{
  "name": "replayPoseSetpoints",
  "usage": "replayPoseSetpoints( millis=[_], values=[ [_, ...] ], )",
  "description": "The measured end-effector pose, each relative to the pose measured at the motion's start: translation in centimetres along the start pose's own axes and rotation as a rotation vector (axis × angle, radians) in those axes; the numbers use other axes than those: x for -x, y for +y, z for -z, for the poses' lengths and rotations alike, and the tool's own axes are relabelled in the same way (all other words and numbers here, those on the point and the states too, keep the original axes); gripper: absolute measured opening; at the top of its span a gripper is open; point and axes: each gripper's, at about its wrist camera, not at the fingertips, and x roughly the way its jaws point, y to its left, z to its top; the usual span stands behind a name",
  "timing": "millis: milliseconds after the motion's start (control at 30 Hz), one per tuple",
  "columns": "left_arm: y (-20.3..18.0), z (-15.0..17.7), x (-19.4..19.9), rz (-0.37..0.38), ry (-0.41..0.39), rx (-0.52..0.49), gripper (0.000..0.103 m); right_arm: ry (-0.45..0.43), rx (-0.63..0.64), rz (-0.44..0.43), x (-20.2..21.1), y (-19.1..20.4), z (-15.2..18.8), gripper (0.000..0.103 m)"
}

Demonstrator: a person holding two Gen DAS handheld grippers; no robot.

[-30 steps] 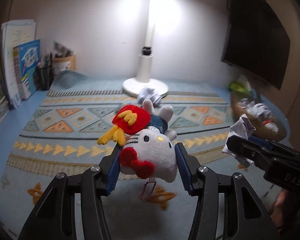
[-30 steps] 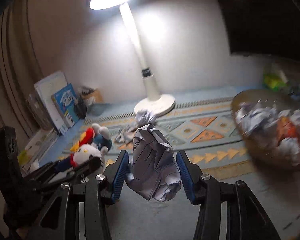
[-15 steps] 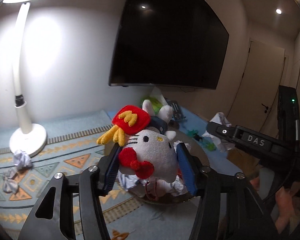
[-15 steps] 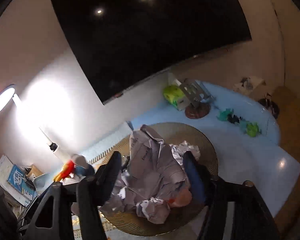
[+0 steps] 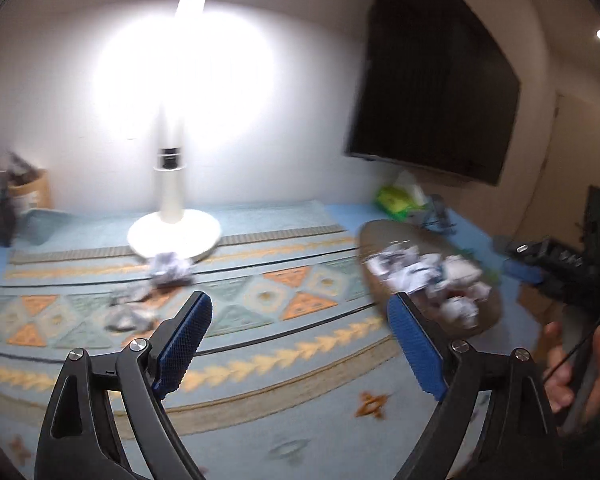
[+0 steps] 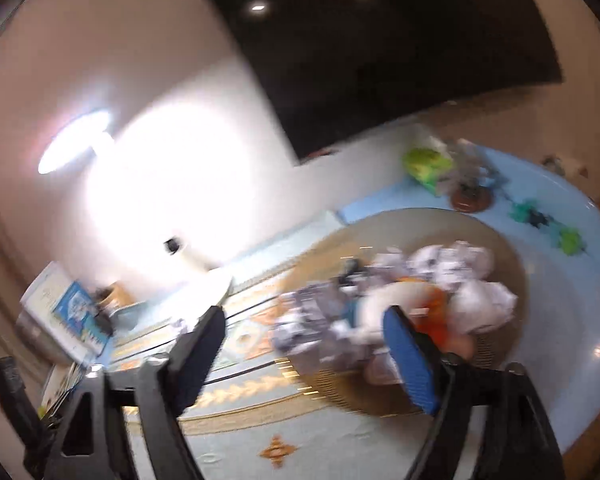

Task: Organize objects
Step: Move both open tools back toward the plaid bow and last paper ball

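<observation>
both claws stand wide and carry nothing as a person clears a cluttered table: the left claw [image 5: 298,344] hangs above the patterned mat [image 5: 260,312], its blue pads [image 5: 184,344] spread well apart, while the right claw [image 6: 306,354] hangs with jaws just as wide at the near edge of the round woven tray [image 6: 512,256]. the tray, ahead and to the right of the left claw and directly ahead of the right claw, holds a heap of crumpled paper [image 6: 452,280] with something white and orange [image 6: 420,300] lying among it, too blurred to name. loose paper balls [image 5: 170,268] lie on the mat ahead and to the left of the left claw, near the base of the white desk lamp [image 5: 174,232]; these look to be what is left to gather. both views are smeared by motion, which points to the main risk: a fast sweep toward the balls could knock the lamp base just behind them, or close on paper only in part so a ball slips out over the mat. the tray's pile sits high, so another drop could roll pieces off its rim onto the blue table [image 6: 540,184].
</observation>
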Motion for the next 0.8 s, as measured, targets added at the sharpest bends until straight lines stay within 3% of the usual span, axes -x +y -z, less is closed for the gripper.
replayPoseSetpoints(
  millis=[100, 167, 267, 333, 400, 467, 700, 800],
  values=[
    [6.2, 2.4, 1.7, -0.185, 0.012, 0.026, 0.089, 0.099, 0.088, -0.090, -3.9, 5.2, 3.4, 0.103],
    [9.8, 3.8, 1.6, -0.263, 0.050, 0.069, 0.089, 0.155, 0.196, -0.039, -6.4, 8.9, 6.1, 0.103],
    [13.9, 5.6, 1.2, -0.255, 0.069, 0.187, 0.089, 0.185, 0.344, -0.022, -9.3, 12.7, 8.6, 0.103],
    [15.3, 6.4, 0.7, -0.262, 0.076, 0.226, 0.089, 0.230, 0.377, 0.037, -11.9, 13.4, 9.8, 0.103],
    [15.3, 7.1, 0.2, -0.300, 0.072, 0.233, 0.089, 0.266, 0.354, 0.057, -14.0, 13.0, 10.7, 0.103],
    [15.4, 7.9, -0.5, -0.316, 0.102, 0.240, 0.089, 0.290, 0.295, 0.023, -15.1, 12.3, 11.4, 0.103],
    [17.2, 8.7, 0.2, -0.273, 0.102, 0.341, 0.089, 0.271, 0.285, 0.093, -15.6, 12.2, 11.5, 0.103],
    [17.1, 8.8, 0.4, -0.230, 0.095, 0.337, 0.089, 0.267, 0.329, 0.102, -15.6, 12.8, 11.7, 0.103]
  ],
)
